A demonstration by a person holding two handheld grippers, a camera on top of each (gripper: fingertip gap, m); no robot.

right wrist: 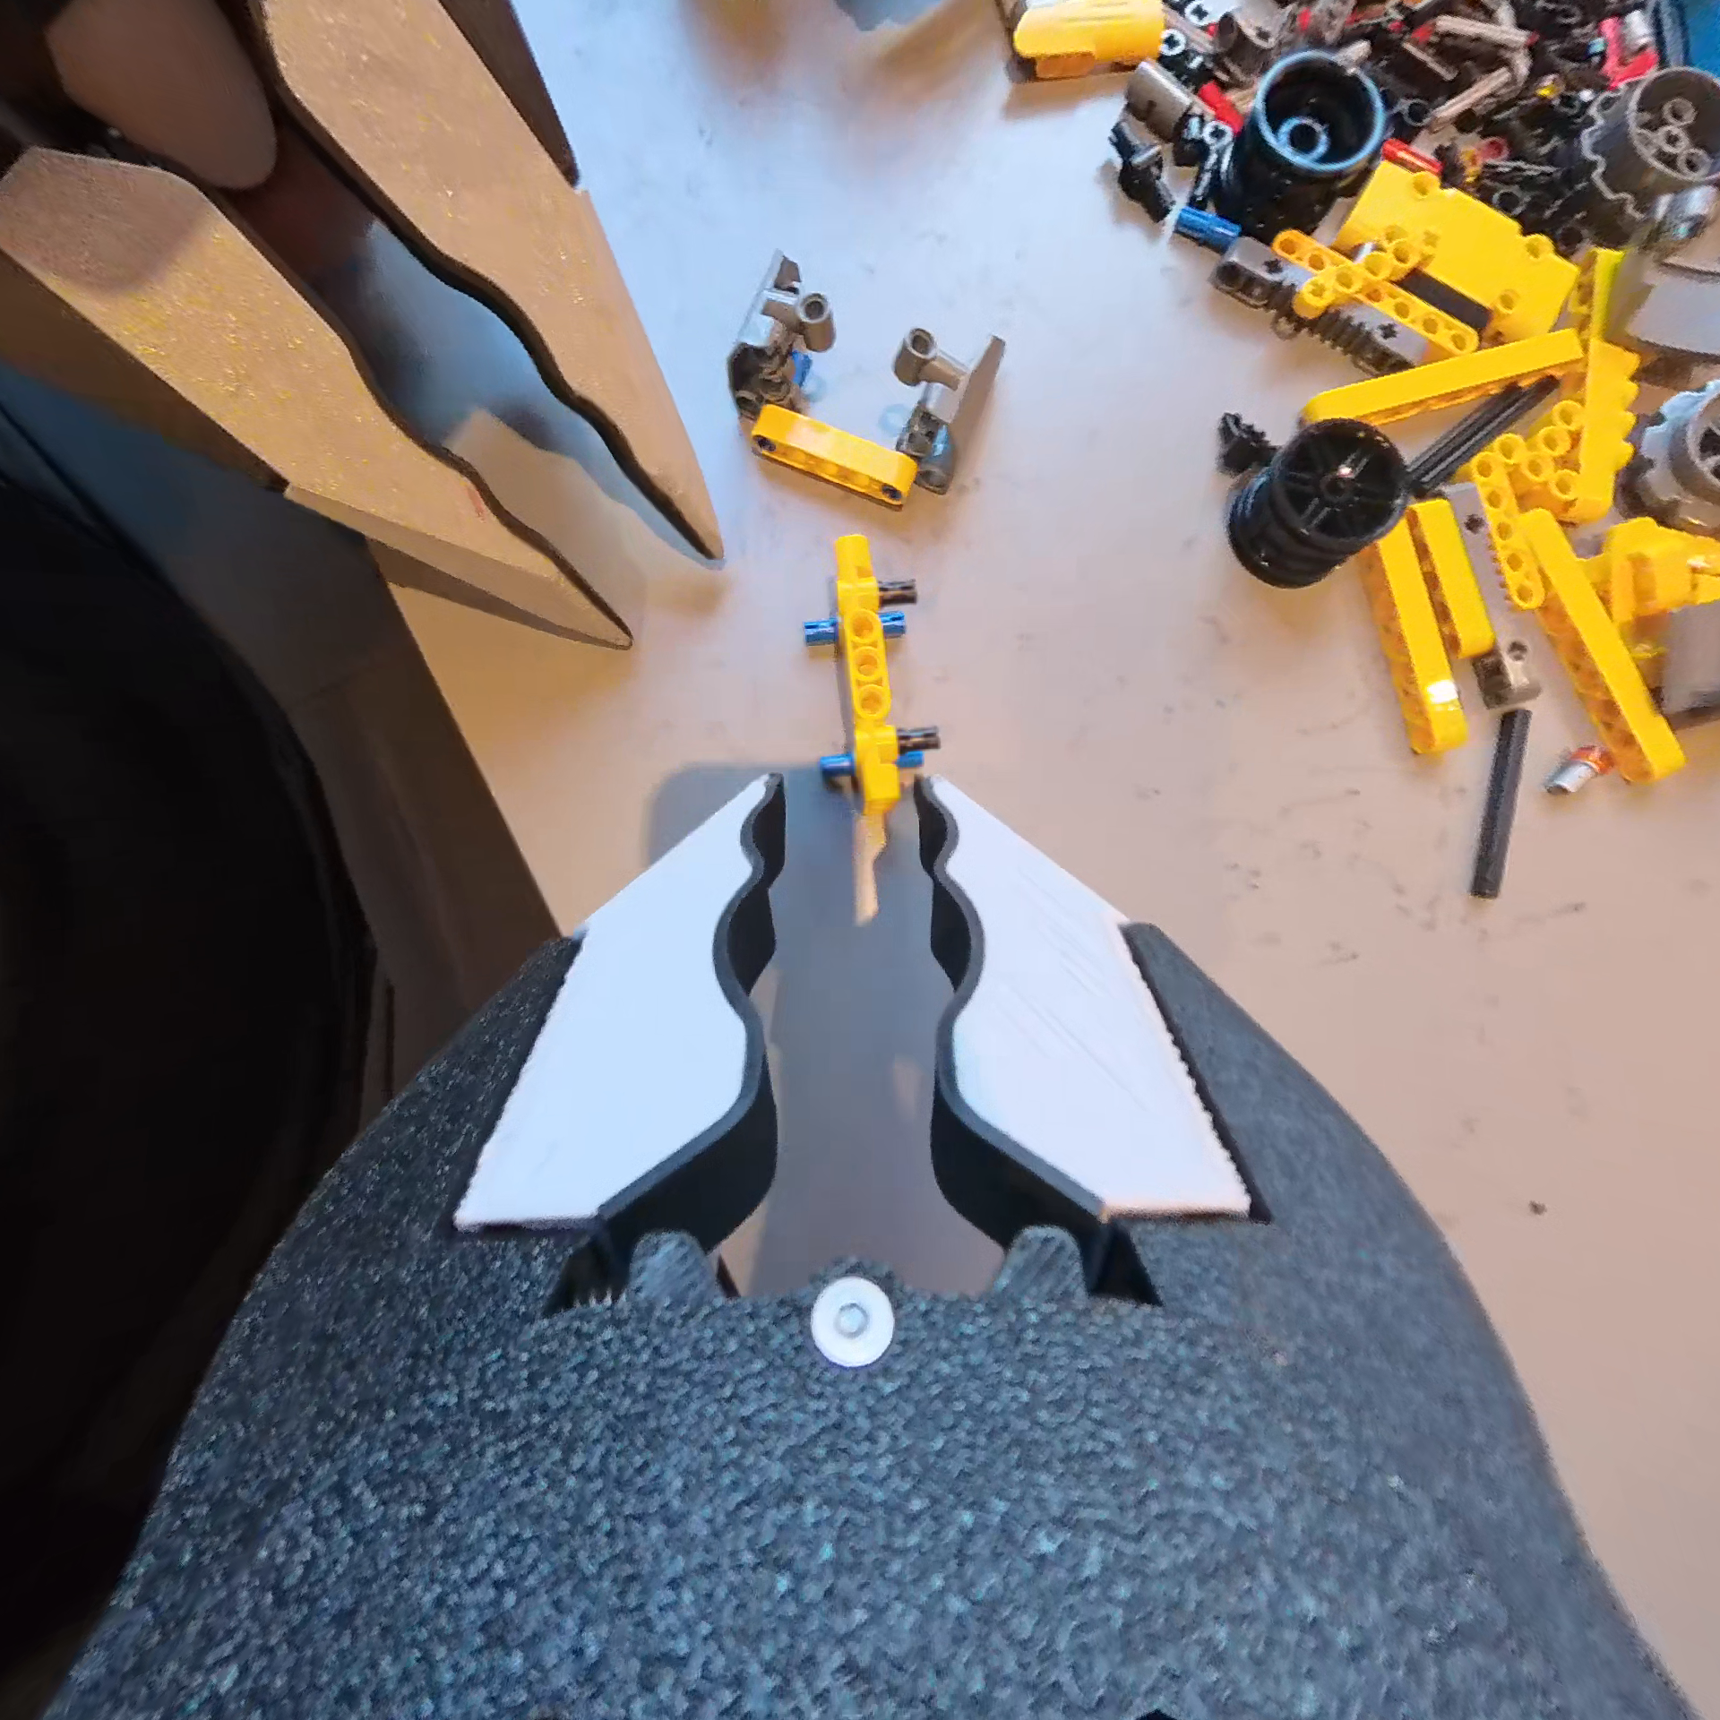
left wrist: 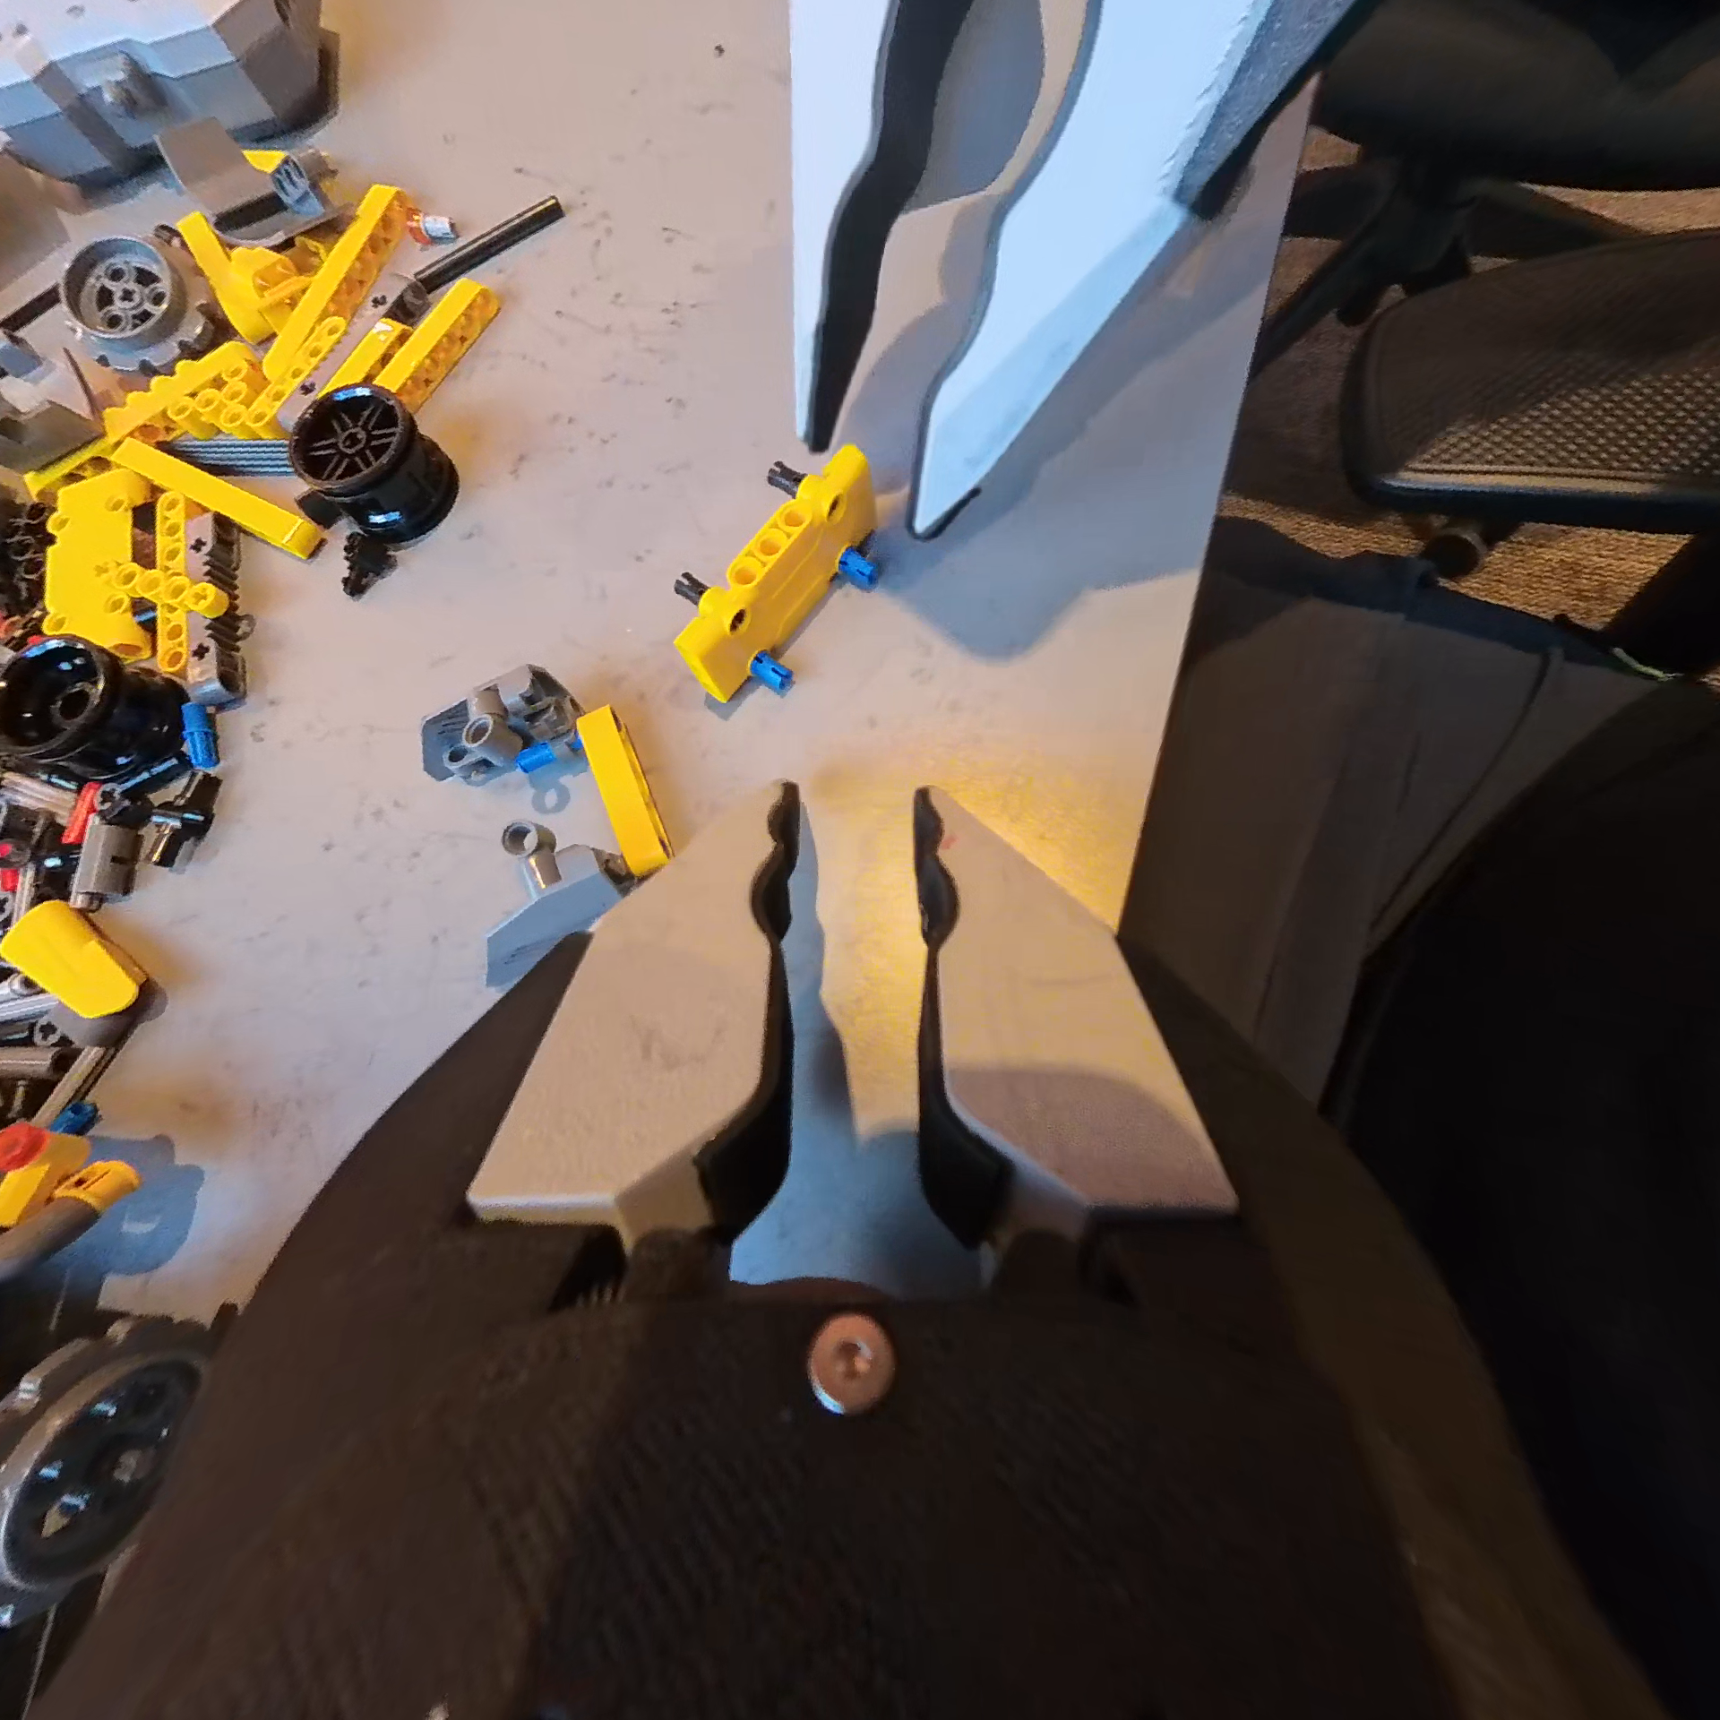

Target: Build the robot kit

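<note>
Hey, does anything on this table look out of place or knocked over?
Nothing looks damaged or spilled. One yellow block with blue and black pins stands on edge apart from the loose heap of building pieces, just beyond the open right gripper. The open left gripper holds nothing.

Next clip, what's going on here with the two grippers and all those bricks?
Two hand-held grippers hang over a grey table strewn with toy building parts. The right gripper is open, its fingers just short of a small yellow beam assembly with blue and black pins that lies alone on the table, not yet gripped. The left gripper is open and empty, close by near the table edge. A pile of yellow beams and black wheels lies off to the side.
</note>
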